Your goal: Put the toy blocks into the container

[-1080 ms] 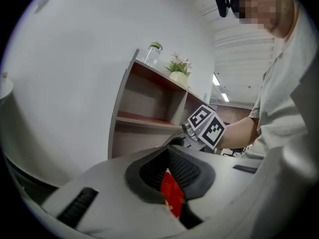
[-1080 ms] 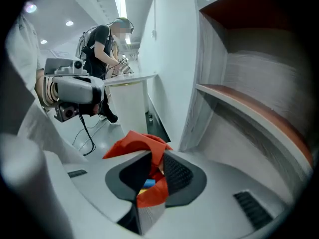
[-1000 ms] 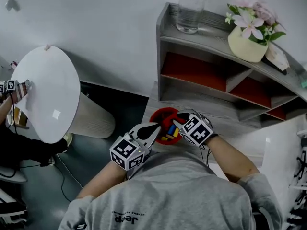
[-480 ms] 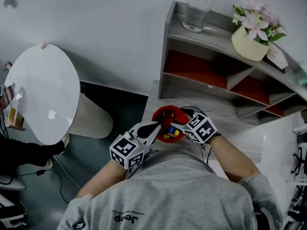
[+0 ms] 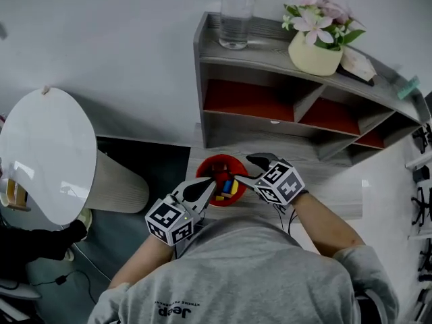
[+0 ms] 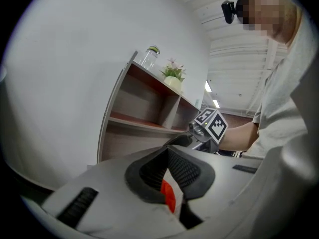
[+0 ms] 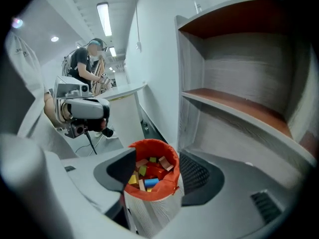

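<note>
Container: the red container point(image 5: 217, 159) with a soft rim stands upright at the left end of the grey tabletop point(image 5: 331, 198), just in front of the shelf unit point(image 5: 270, 58).
Blocks: the toy blocks point(image 7: 148, 174) lie in a loose heap inside the container. Blue, yellow, green, brown and red pieces show (count not readable).
Left gripper: the left gripper point(image 6: 167, 152) sits at the container's 8 o'clock in the head view, pointing nearly level. Its jaws are clenched with the tips together, and a fold of the red rim is pinched between the pads.
Right gripper: the right gripper point(image 7: 157, 154) sits at the container's 3 o'clock, tilted down toward its mouth. Its jaws have just been opening and stand released, wide apart, with no block between the pads. The container's open mouth shows past them, below.
Shelf: a clear bottle point(image 5: 237, 12) stands on top at 12 o'clock from the container and a flower pot point(image 5: 314, 54) at 1 o'clock. The compartments underneath are lined red.
Surroundings: a round white table point(image 5: 47, 154) stands at 9 o'clock, well apart from the tabletop, over a dark floor point(image 5: 162, 167).
Operator: a grey sweater point(image 5: 236, 275) fills the 6 o'clock edge of the head view.
</note>
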Action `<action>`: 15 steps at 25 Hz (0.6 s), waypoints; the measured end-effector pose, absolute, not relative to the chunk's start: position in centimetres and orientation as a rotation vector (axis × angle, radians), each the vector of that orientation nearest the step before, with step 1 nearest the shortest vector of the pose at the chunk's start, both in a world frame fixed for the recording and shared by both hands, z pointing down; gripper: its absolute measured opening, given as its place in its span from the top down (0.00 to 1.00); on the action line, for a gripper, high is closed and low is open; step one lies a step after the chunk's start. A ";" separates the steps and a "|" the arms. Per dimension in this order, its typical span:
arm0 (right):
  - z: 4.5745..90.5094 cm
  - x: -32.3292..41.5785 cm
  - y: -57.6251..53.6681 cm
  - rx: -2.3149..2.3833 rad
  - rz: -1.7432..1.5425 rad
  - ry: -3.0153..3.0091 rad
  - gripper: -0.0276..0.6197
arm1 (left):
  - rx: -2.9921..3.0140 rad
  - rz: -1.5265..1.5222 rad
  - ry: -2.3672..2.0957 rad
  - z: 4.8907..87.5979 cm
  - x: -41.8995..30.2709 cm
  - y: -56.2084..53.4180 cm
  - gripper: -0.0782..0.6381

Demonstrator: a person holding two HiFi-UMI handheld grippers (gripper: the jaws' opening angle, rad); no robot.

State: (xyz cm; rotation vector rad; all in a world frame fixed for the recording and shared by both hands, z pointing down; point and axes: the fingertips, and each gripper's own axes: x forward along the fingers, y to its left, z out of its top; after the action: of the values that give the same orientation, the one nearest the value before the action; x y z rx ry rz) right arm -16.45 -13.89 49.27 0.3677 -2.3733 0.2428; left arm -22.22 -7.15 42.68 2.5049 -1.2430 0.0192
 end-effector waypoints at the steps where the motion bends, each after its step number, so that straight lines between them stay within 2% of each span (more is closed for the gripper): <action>1: 48.9 -15.8 -14.0 0.374 0.255 -2.395 0.51 | 2.506 0.009 -1.243 42.5 -21.9 -7.3 0.88; 8: 44.4 -7.4 -16.4 0.522 0.280 -2.548 0.62 | 2.552 -0.012 -1.234 40.4 -16.5 -8.8 0.88; 15: 40.3 5.2 -19.8 0.699 0.280 -2.666 0.80 | 2.544 -0.086 -1.319 38.1 -8.9 -11.1 0.88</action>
State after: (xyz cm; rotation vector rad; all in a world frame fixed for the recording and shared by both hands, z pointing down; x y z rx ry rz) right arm 5.19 -19.81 40.30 0.6989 -2.6658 0.2795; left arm -8.87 -11.09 38.12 2.5436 -1.3188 -0.0855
